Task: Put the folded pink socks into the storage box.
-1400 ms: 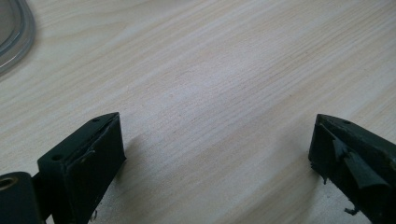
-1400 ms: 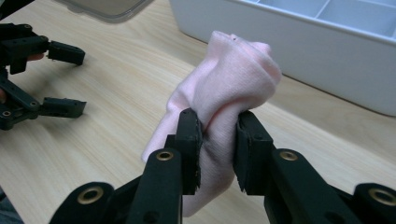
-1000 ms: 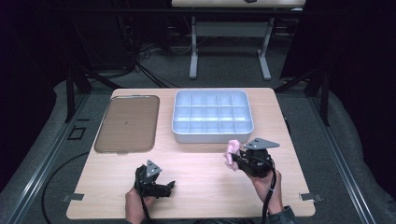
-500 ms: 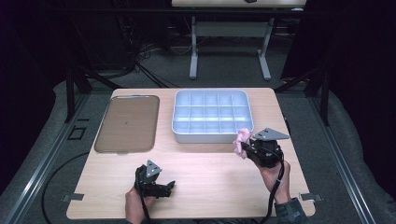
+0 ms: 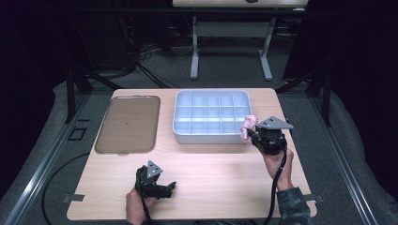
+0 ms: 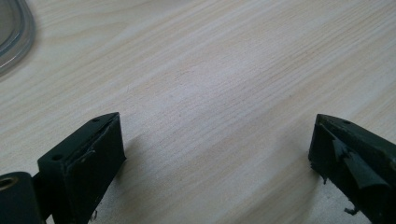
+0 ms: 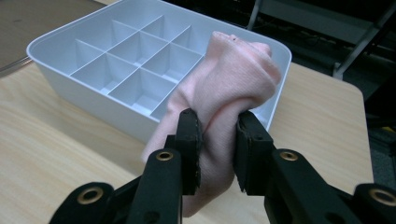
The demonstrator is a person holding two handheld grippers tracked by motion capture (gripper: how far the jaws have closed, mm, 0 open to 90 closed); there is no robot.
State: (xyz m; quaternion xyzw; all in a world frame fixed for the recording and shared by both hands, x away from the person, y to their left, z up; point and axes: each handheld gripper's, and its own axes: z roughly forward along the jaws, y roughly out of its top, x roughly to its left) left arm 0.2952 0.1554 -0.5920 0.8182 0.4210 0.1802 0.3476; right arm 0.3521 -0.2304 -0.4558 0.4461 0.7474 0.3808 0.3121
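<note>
right gripper view: right gripper clamped on a bunched pink cloth, jaws pinching its middle, held at the near right corner of the white compartment tray. left gripper jaws wide apart, nothing between them, low over the pale wood table. brown tray lies left of the white one. dark room, grey floor, table legs behind.

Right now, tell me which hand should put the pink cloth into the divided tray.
Right. The right gripper is already clamped on the pink cloth beside the white divided tray's near right corner. The left gripper sits open near the table's front edge, well away.
</note>
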